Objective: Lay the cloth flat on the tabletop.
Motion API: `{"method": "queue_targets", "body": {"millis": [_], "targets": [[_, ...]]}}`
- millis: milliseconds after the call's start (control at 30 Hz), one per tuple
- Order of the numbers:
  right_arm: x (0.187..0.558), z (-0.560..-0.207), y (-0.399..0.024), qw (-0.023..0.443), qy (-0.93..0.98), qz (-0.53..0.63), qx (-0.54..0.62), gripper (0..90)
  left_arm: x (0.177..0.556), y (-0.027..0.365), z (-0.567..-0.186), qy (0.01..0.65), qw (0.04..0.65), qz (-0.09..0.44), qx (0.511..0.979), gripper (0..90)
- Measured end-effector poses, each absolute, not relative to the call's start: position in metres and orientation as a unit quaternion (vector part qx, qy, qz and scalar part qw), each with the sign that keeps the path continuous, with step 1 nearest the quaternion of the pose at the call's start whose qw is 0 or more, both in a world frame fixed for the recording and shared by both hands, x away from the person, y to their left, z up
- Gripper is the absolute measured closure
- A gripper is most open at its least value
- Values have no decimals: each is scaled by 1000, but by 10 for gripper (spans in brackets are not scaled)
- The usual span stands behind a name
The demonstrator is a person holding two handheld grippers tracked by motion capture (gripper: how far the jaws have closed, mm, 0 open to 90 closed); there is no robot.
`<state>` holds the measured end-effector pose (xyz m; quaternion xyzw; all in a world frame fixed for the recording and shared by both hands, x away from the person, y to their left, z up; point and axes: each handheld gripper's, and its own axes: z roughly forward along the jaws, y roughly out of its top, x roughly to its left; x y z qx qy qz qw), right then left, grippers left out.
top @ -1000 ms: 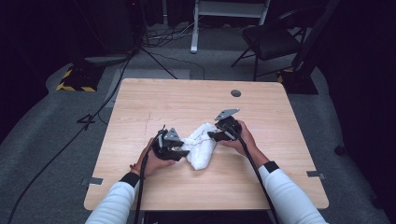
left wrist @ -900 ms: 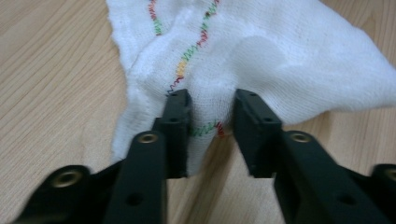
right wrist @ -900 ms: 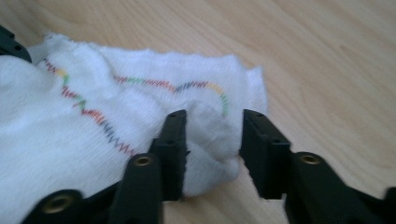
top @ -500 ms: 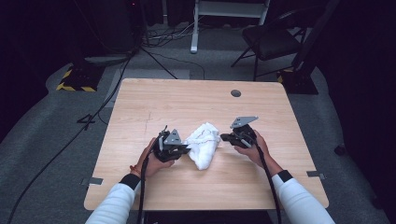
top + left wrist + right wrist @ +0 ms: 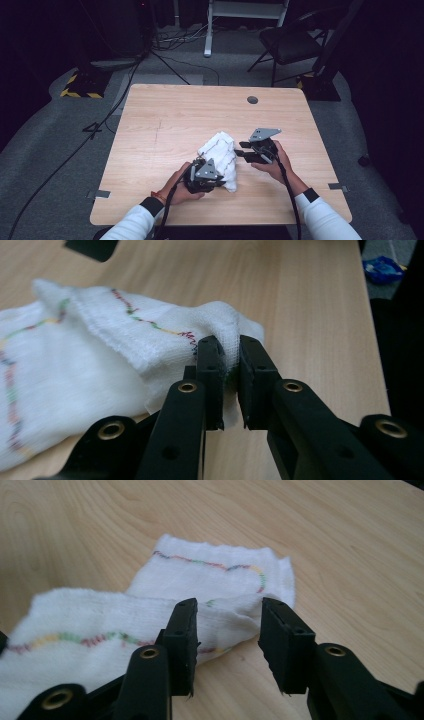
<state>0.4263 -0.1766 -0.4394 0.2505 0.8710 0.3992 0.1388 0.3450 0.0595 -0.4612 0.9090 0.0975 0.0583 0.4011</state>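
A white cloth [image 5: 220, 152] with wavy multicoloured stitching lies folded near the table's front middle. My left gripper [image 5: 218, 177] is at the cloth's near end, shut on a raised fold of the cloth [image 5: 227, 340]; the pinch is plain in the left gripper view, left gripper [image 5: 230, 357]. My right gripper [image 5: 241, 151] sits just right of the cloth with its jaws apart. In the right gripper view the cloth [image 5: 210, 575] lies in overlapping layers, and a folded corner shows in the gap of the open right gripper [image 5: 227, 625], untouched by either jaw.
The wooden table [image 5: 175, 115] has a round cable hole [image 5: 252, 100] at the back right. On the floor beyond it are a chair [image 5: 290, 45], cables, and a yellow-and-black striped base [image 5: 80, 87]. A blue object [image 5: 382, 269] lies on the floor off the table's edge.
My right gripper let go of the cloth's far right part and drew back to the right. My left gripper moved right and nearer, dragging its end so the cloth folded up.
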Motion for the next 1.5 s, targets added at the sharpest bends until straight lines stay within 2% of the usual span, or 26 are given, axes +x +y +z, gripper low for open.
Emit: {"method": "queue_targets", "body": {"millis": [133, 267, 433, 467, 533, 600, 733, 867, 1100, 1300, 1500], "targets": [[414, -442, -175, 130, 876, 398, 238, 537, 344, 40, -472, 82, 397, 44, 913, 785], [405, -449, -171, 117, 887, 387, 224, 499, 339, 25, -480, 72, 389, 30, 918, 719], [403, -460, -168, 104, 899, 363, 221, 517, 334, 19, -479, 57, 380, 39, 923, 532], [404, -463, -170, 107, 904, 348, 225, 525, 334, 21, -476, 57, 379, 48, 923, 444], [405, -464, -170, 111, 905, 342, 226, 524, 335, 27, -470, 72, 376, 61, 922, 411], [406, -468, -174, 106, 907, 334, 232, 522, 339, 34, -464, 89, 375, 72, 920, 299], [404, -473, -184, 117, 913, 311, 237, 514, 348, 58, -454, 126, 407, 89, 900, 227], [402, -475, -195, 118, 914, 300, 246, 512, 365, 77, -451, 177, 425, 104, 882, 216], [397, -475, -213, 126, 917, 280, 254, 509, 403, 95, -469, 271, 389, 131, 871, 233], [395, -461, -220, 140, 895, 330, 267, 501, 425, 95, -482, 294, 370, 136, 871, 281], [377, -454, -196, 126, 893, 370, 225, 457, 444, 92, -493, 305, 370, 84, 873, 303]]}}
